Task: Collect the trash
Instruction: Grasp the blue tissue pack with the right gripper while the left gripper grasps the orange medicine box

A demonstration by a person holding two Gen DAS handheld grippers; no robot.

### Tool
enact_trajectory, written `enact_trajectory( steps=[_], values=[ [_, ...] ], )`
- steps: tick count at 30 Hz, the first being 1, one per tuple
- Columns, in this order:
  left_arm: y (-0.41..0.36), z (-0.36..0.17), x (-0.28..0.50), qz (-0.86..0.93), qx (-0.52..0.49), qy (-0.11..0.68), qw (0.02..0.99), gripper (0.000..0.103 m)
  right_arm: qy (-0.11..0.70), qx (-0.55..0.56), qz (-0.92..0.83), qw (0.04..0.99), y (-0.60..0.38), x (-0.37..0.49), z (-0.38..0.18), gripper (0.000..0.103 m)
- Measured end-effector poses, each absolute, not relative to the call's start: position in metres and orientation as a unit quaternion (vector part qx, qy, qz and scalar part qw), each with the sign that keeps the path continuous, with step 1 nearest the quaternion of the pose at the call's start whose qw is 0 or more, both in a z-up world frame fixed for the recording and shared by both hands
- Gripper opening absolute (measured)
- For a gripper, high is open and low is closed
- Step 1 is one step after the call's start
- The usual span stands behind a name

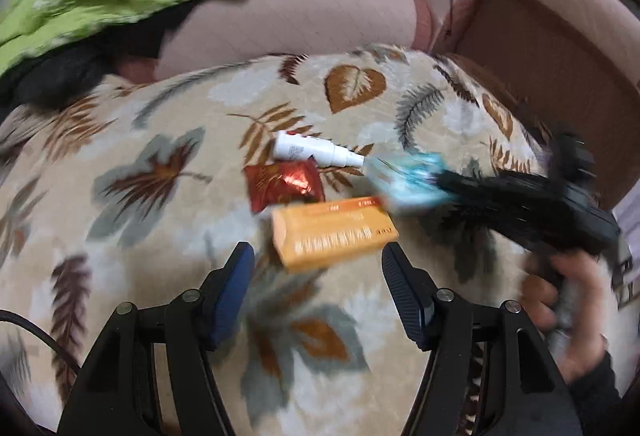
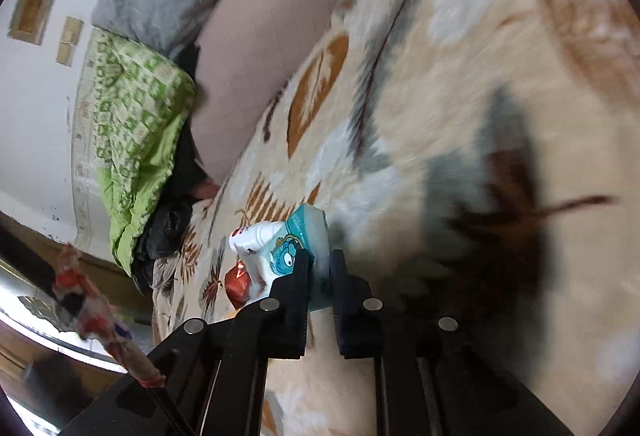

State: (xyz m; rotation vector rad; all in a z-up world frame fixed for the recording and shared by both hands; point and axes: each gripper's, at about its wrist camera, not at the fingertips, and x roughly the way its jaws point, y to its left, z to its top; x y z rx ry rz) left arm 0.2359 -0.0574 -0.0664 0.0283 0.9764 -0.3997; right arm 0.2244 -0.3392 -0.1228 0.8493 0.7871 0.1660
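A: Tongs first. Left gripper (image 1: 318,268) spread wide, nothing between its fingers, hovering over the leaf-print blanket (image 1: 120,236). Right gripper (image 2: 320,272) is pressed onto the pale blue packet (image 2: 304,236), pinching its near edge.

B: Agreed. We see that packet (image 1: 400,184) in the left view too, blurred, at the tip of the right gripper (image 1: 452,188), with the person's hand (image 1: 568,308) on the handle. Can't tell if the packet is off the blanket yet.

A: Mark it unknown. Other trash?

B: Orange box (image 1: 334,236), red foil wrapper (image 1: 282,186), white spray bottle (image 1: 316,152), all lying close together on the blanket. Wrapper touches or overlaps the box's far corner; bottle sits just beyond the wrapper.

A: Key relation for the left side?

B: The box lies straight ahead of the left gripper, just past the fingertips and roughly centred on the gap. Its long axis runs left to right, across the line of the fingers, slightly tilted. So we judge the spread fingers would have to span its length, or turn to take the short side.

A: Which hand is nearer the box?

B: Left, clearly. Right is busy with the packet, off to the box's far right.

A: No bin or bag visible in either view.

B: Right. Both views are motion-blurred, so we keep the fine detail out.
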Motion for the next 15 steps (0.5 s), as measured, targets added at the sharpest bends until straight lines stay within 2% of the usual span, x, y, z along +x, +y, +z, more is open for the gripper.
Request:
enact_trajectory(
  steps=[10, 15],
  values=[
    [-0.109, -0.126, 0.309, -0.276, 0.1, 0.522, 0.801, 0.066, 0.314, 0.404, 0.034, 0.858, -0.379, 0.15, -0.101, 0.011],
    [-0.098, -0.115, 0.287, -0.318, 0.049, 0.536, 0.781, 0.065, 0.302, 0.397, 0.046, 0.865, -0.383, 0.137, -0.091, 0.011]
  ],
)
